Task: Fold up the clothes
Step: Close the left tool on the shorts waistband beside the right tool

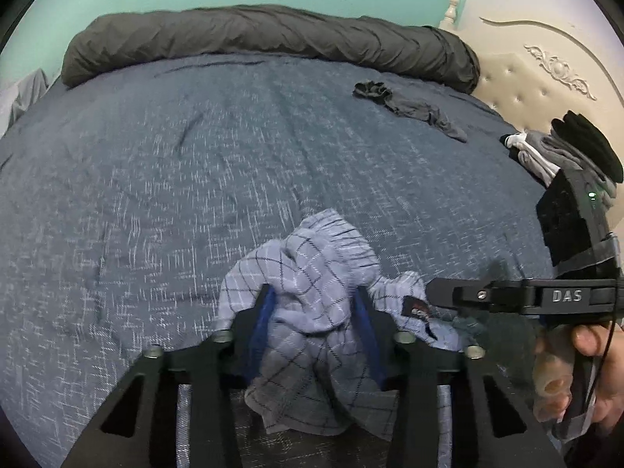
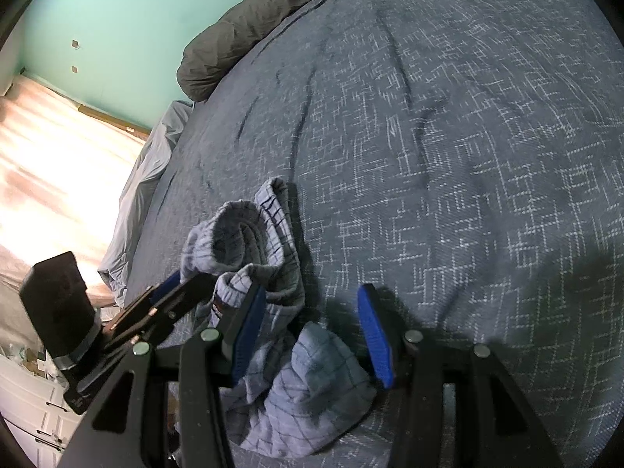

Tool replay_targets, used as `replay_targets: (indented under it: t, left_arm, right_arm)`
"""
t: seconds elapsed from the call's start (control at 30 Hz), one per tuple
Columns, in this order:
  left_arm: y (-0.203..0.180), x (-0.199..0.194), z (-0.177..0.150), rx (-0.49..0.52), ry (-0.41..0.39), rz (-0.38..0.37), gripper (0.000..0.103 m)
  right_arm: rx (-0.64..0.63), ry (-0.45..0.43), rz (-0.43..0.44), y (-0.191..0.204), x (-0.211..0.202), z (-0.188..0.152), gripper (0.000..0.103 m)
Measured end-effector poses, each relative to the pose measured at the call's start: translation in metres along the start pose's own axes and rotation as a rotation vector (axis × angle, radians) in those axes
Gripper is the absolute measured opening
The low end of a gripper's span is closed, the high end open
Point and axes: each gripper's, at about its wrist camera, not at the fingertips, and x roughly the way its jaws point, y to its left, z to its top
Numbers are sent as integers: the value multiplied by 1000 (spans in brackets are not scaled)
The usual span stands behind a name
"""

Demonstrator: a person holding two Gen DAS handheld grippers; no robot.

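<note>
A crumpled pale-blue checked cotton garment (image 1: pixel 312 304) lies bunched on the near edge of the blue-grey flecked bedspread (image 1: pixel 175 163), its long axis running away from the onlooker. The left gripper (image 1: pixel 315 312) is clamped on its folds; the right gripper (image 2: pixel 312 331) stands open over another part. Farther off lie a dark grey crumpled garment (image 1: pixel 409 107) and a rolled charcoal duvet (image 1: pixel 273 35).

A bed covered by a blue-grey woven bedspread (image 1: pixel 195 179) carries everything. On it lie a crumpled light-blue checked garment (image 1: pixel 312 284) near the front, a dark sock-like garment (image 1: pixel 413 107) farther back, a rolled dark grey duvet (image 1: pixel 273 39) along the far edge, and a small pile of black, grey and white clothes (image 1: pixel 561 148) by the cream headboard (image 1: pixel 538 78).
</note>
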Motion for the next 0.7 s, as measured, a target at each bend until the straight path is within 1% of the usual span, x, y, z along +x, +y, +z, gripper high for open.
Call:
replay_targets:
  t: [0.03,0.07,0.27,0.37,0.47,0.5,0.6,0.63,0.7]
  left_arm:
    - [0,-1,0,7,-1,1,13]
    - [2,-2,0,8,-8,8,8]
    - [23,-12,0,-45,-28,5,6]
    - [36,-26,2,-85,-83,16,5]
    - [46,-35,4,-107,-106,30,4]
    - [49,-36,3,-117,-107,30,4]
    - [58,-41,1,-143,-112,28,4]
    - [60,-44,1,-146,-117,33,4]
    - [66,-51,0,-148,-128,44,4]
  right_arm:
    - [0,0,1,0,0,0,50]
    - [0,-1,1,0,0,0,50]
    - [-7,-10,29,4,-2,-1,50]
    - [-33,-9,53,14,-1,-1,50]
    - [-60,-9,76,25,-1,-2,50]
    - [-72,-6,76,28,0,-2,50]
    - [-104,8,32,32,9,-4,50]
    - [-103,7,35,31,10,-5,50]
    - [-108,1,39,31,11,-6,39]
